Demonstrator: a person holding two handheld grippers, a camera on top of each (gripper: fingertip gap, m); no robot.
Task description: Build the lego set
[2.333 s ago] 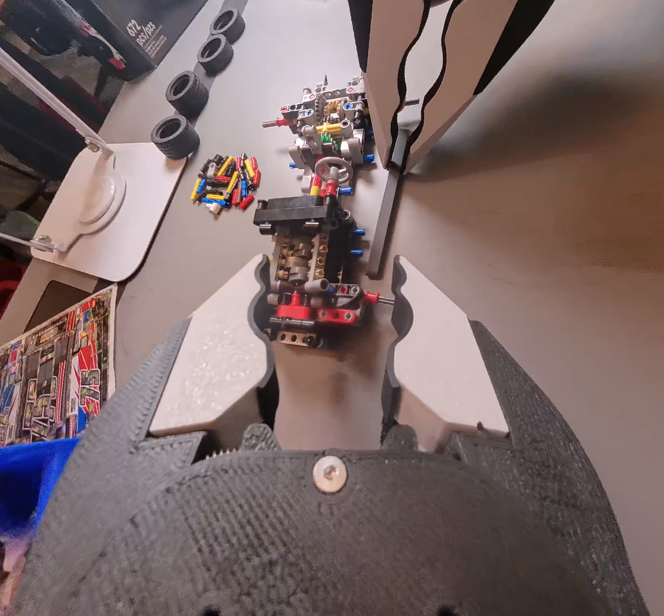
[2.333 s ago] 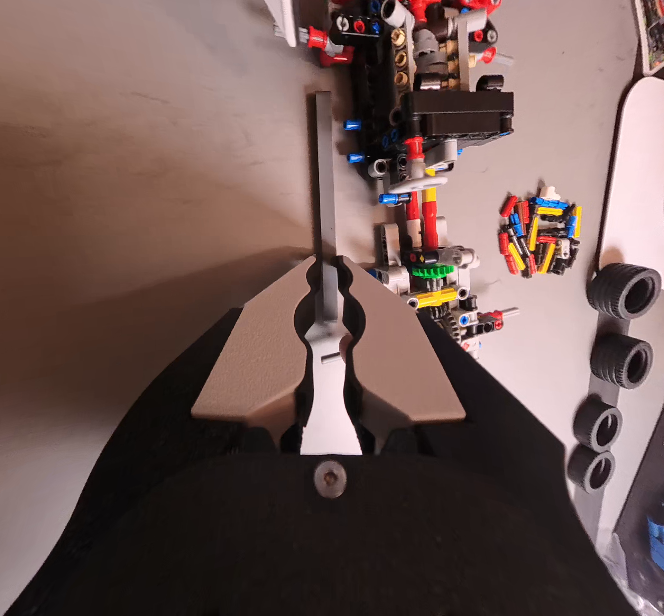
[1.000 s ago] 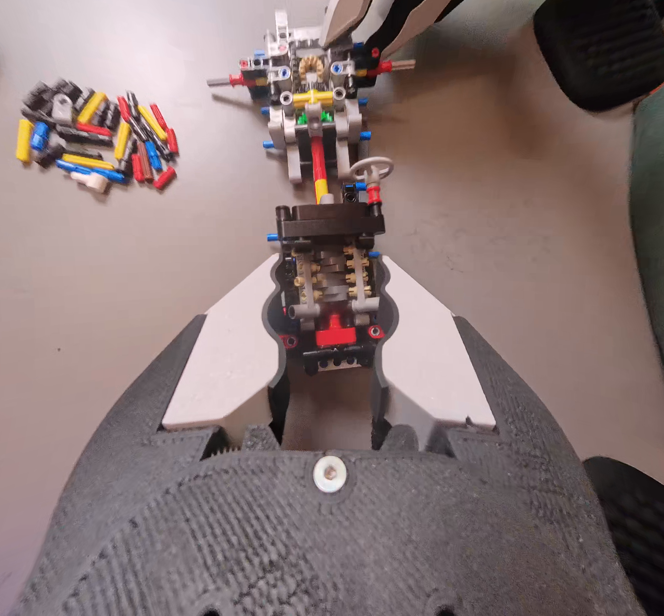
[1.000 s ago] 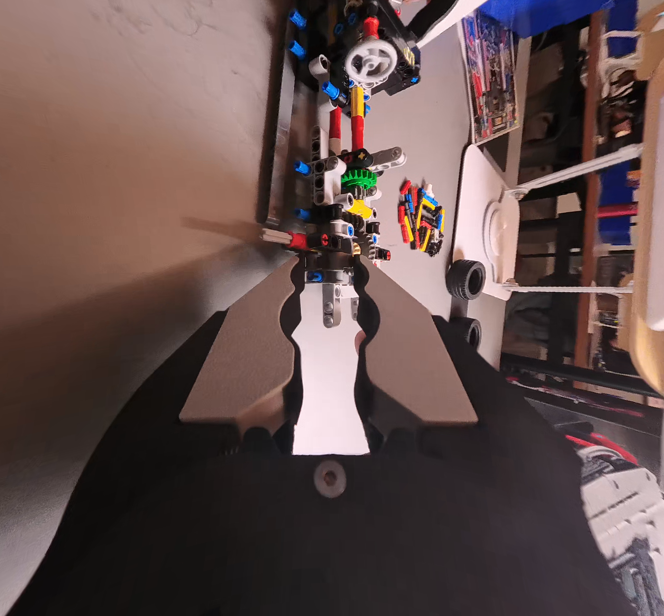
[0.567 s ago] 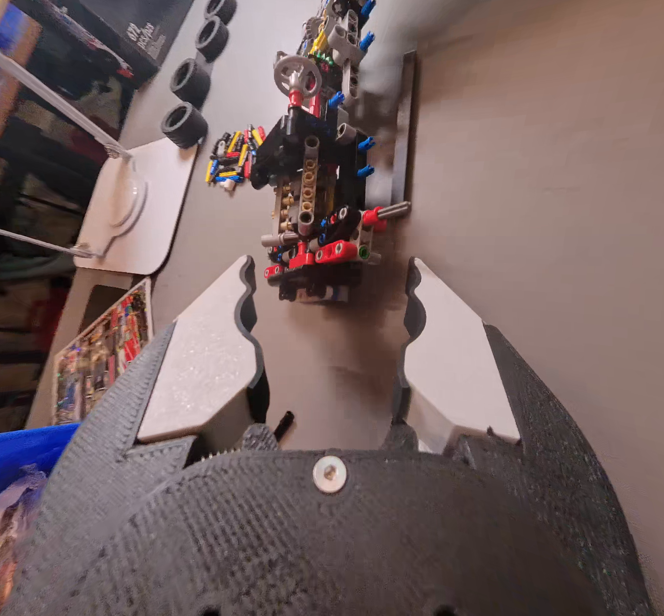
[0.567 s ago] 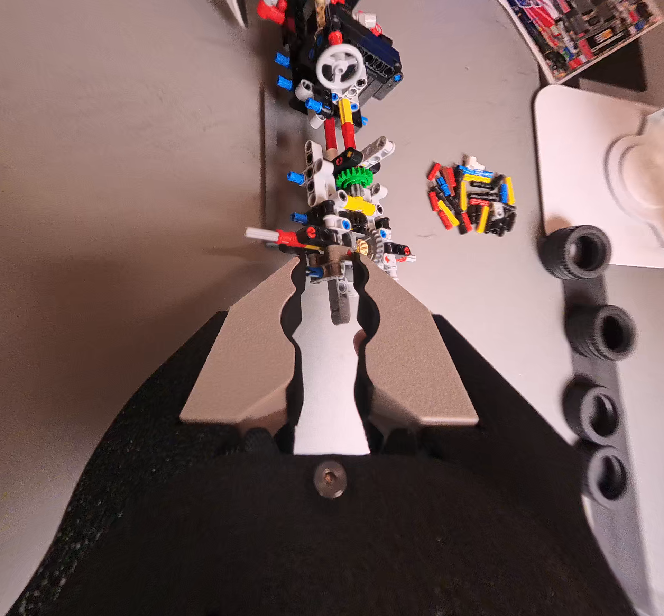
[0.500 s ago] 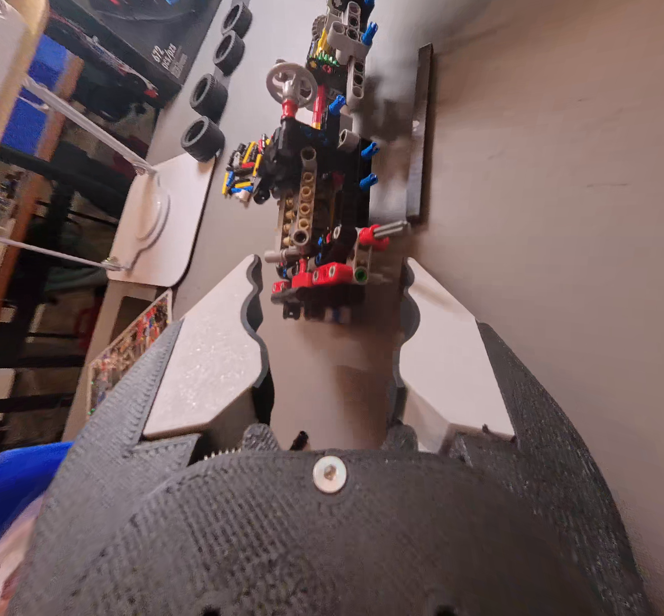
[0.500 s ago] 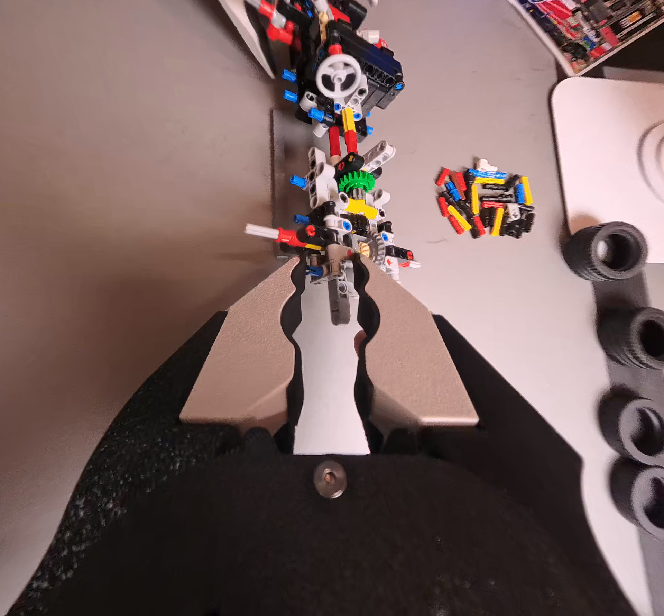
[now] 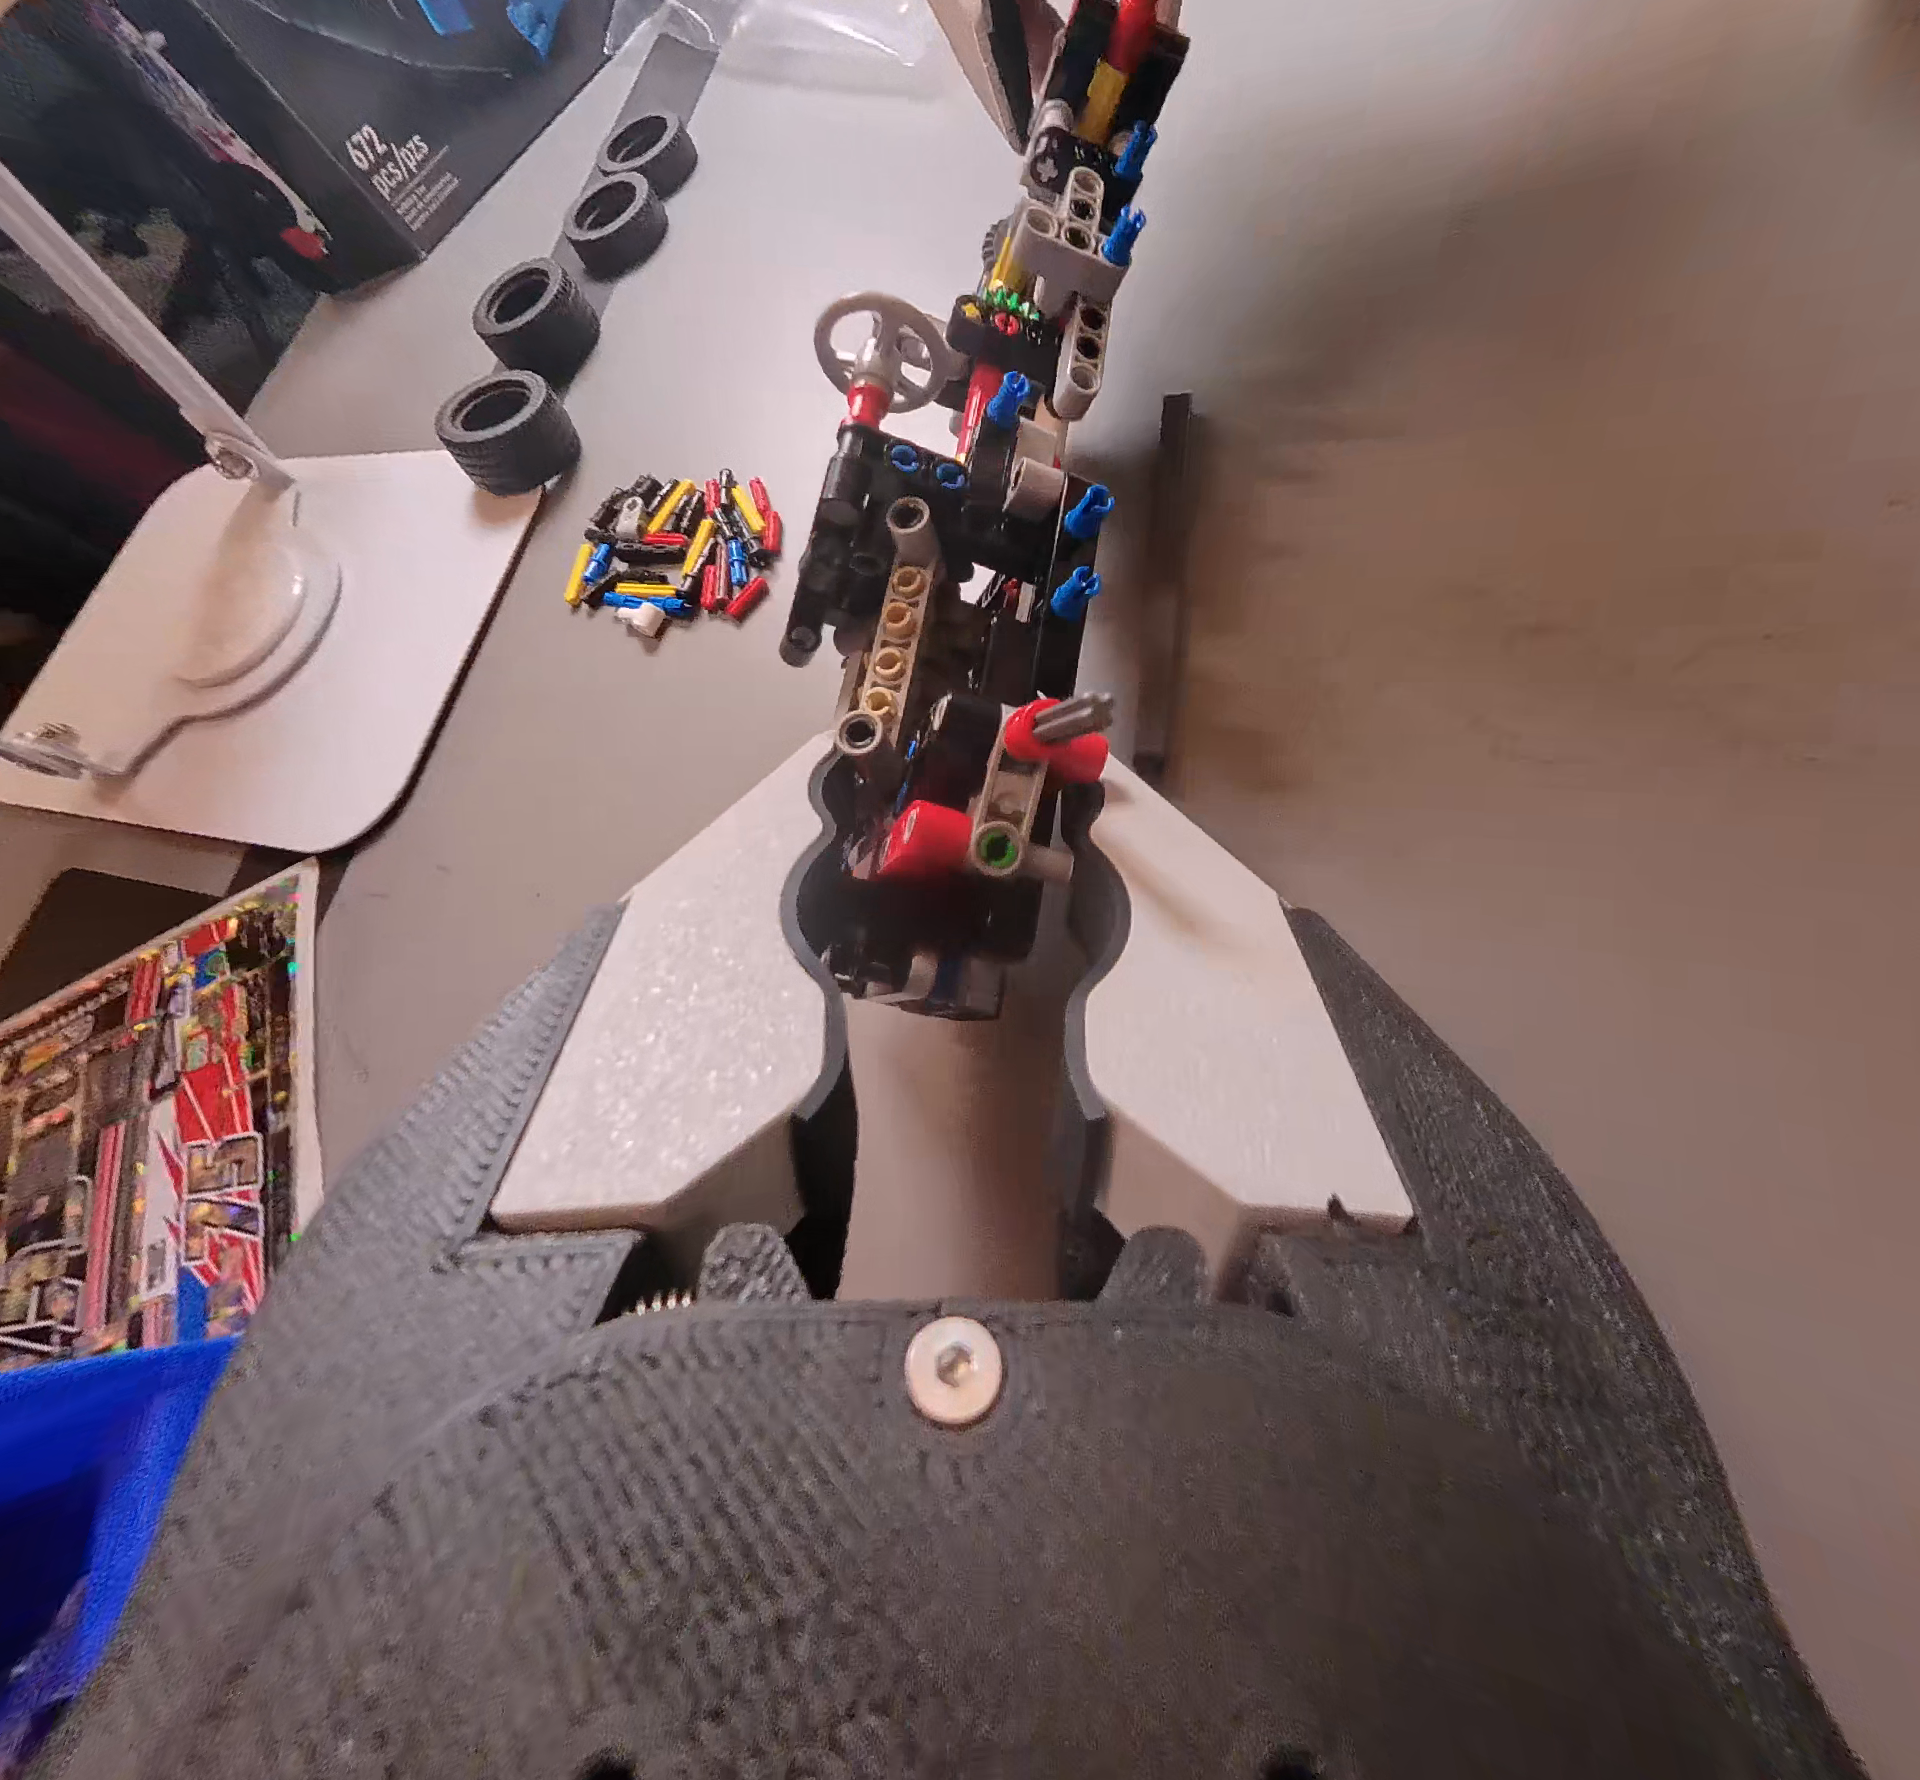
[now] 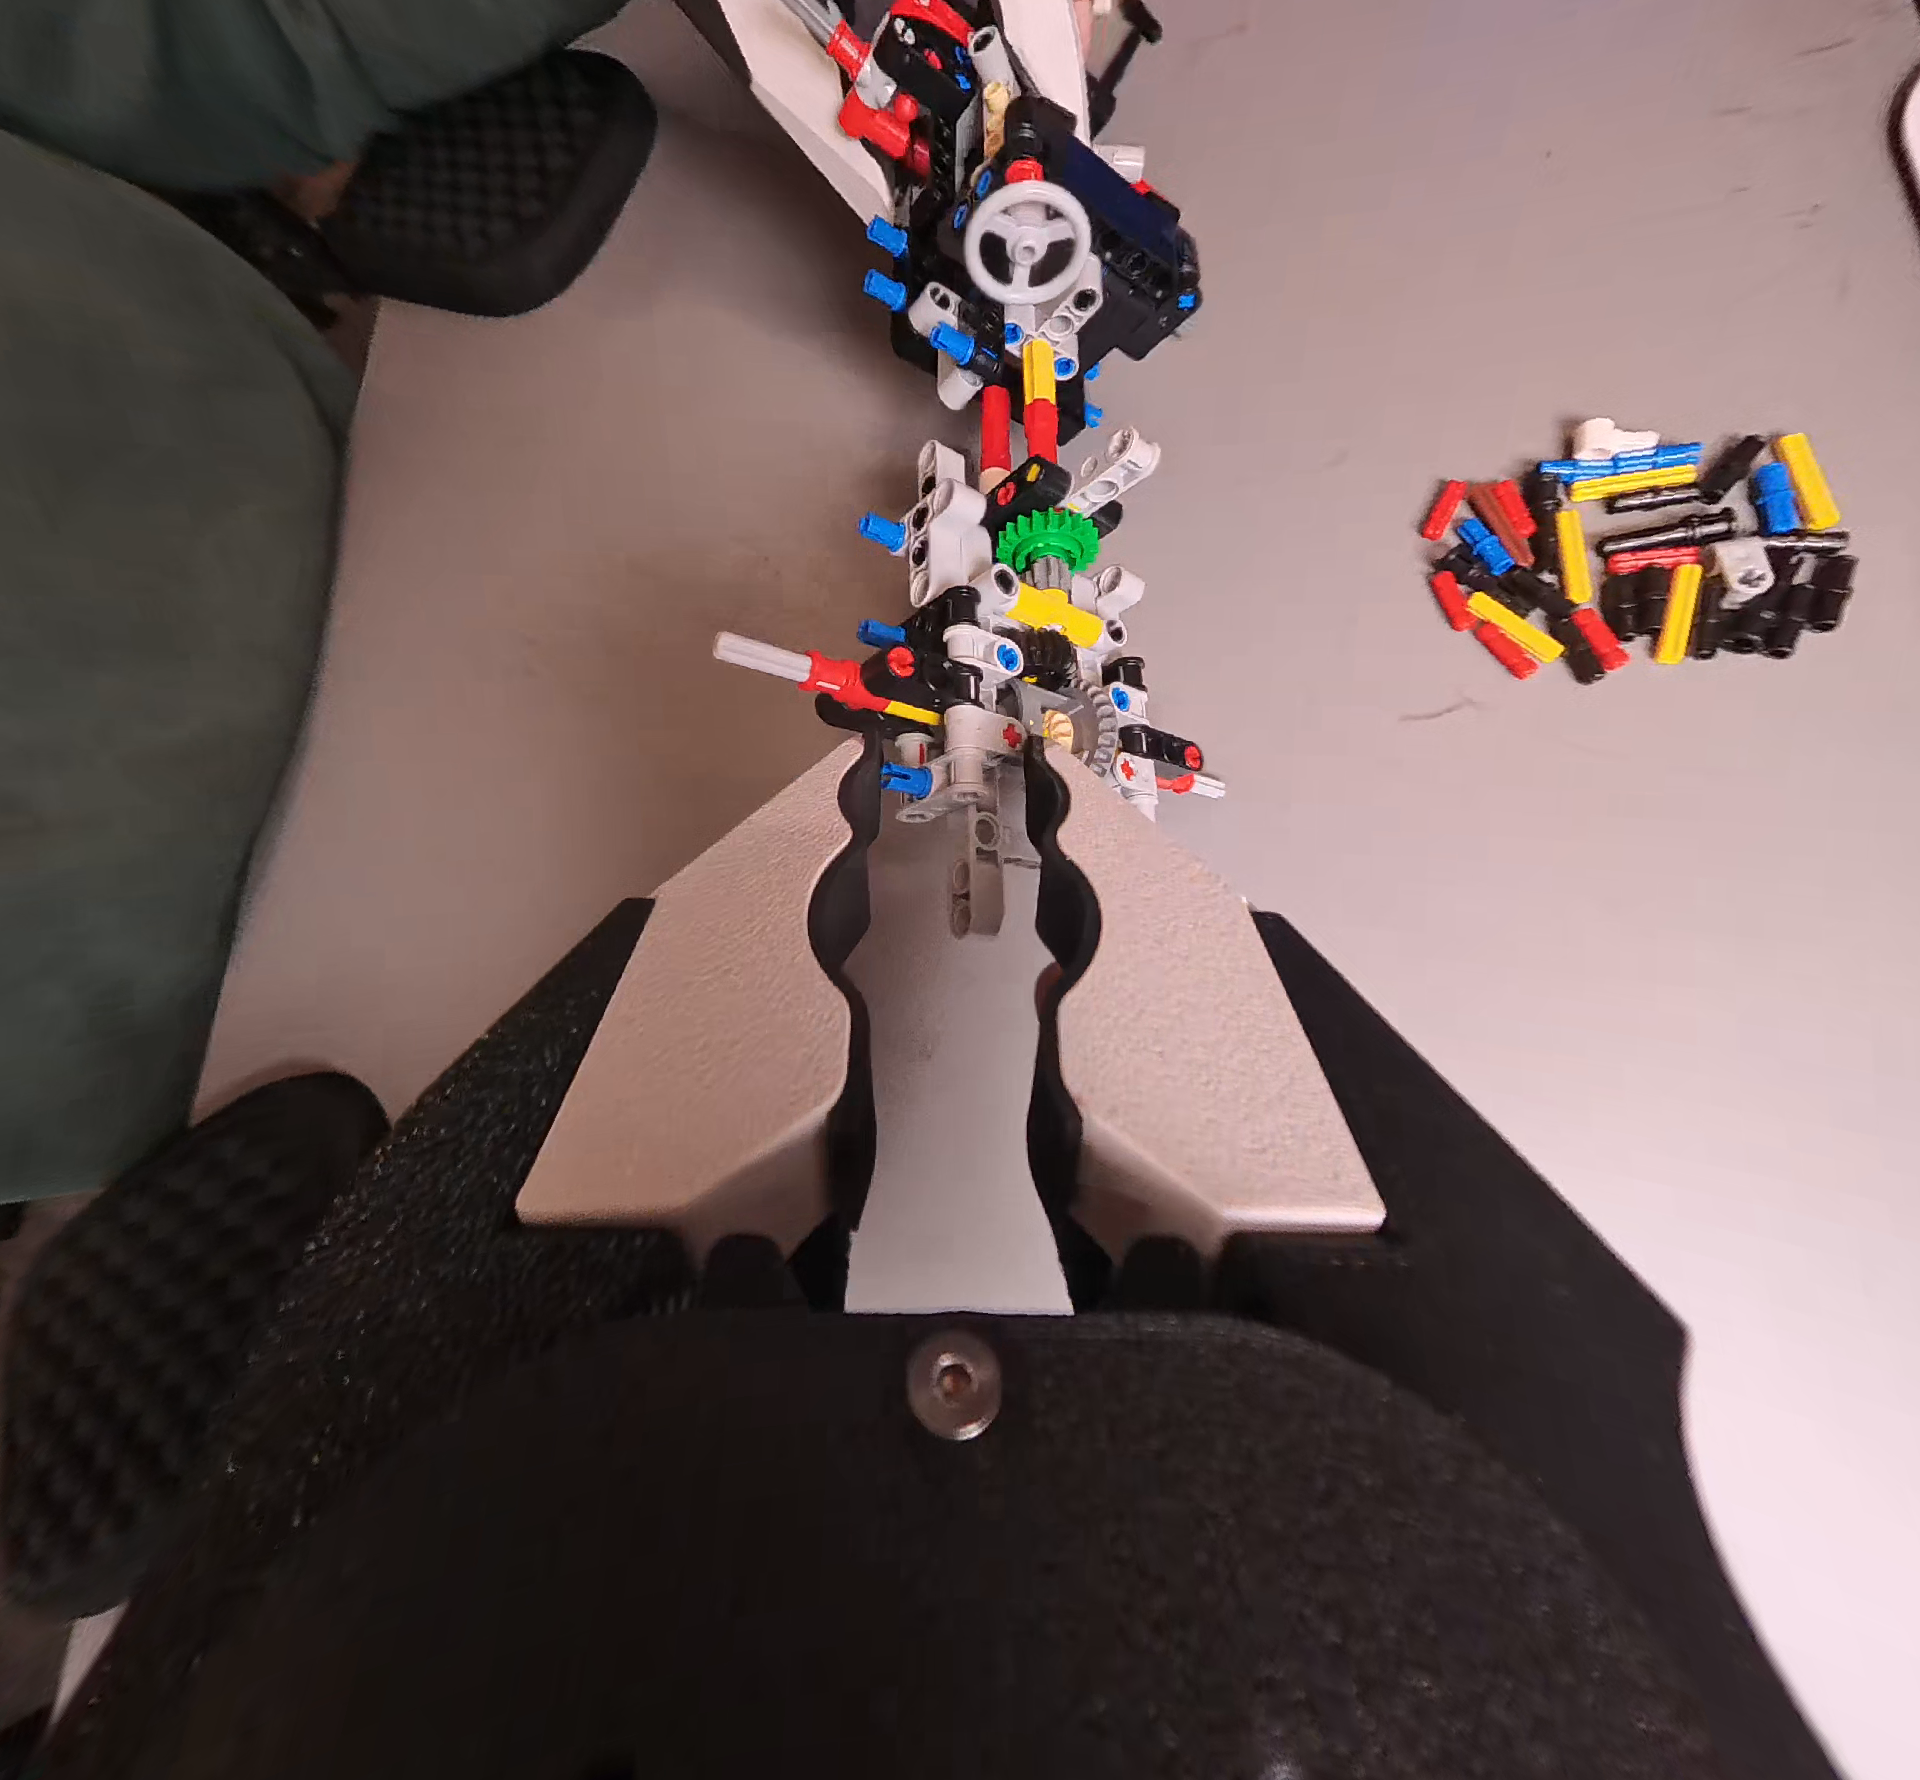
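Observation:
The lego chassis [image 9: 966,525], a long build of black, grey and red beams with blue pins and a grey steering wheel [image 9: 881,348], is held off the table between both grippers and rolled onto its side. My left gripper [image 9: 966,795] is shut on its rear end with the red parts. My right gripper [image 10: 956,774] is shut on its front axle end, below the green gear [image 10: 1047,541]. Each gripper also shows at the top of the other's view, the right one in the left wrist view [image 9: 1039,16] and the left one in the right wrist view [image 10: 935,16]. A long black beam [image 9: 1169,577] lies on the table beside the chassis.
A pile of coloured pins [image 9: 675,546] [image 10: 1642,546] lies to one side. Several black tyres [image 9: 509,431], a white lamp base [image 9: 239,629], a sticker sheet [image 9: 135,1055], the set's box [image 9: 312,16] and a blue bin [image 9: 73,1470] are at the left. A person's green sleeve [image 10: 156,587] and a chair armrest [image 10: 488,182] are near. Spacing between my two grippers at the tips: around 15 cm. The white lamp base [image 9: 239,629] is about equally far from each gripper, around 30 cm.
My right gripper let go of the long black beam and closed on the chassis front. My left gripper, open half a second ago, has closed on the rear end. The chassis is lifted and rolled.

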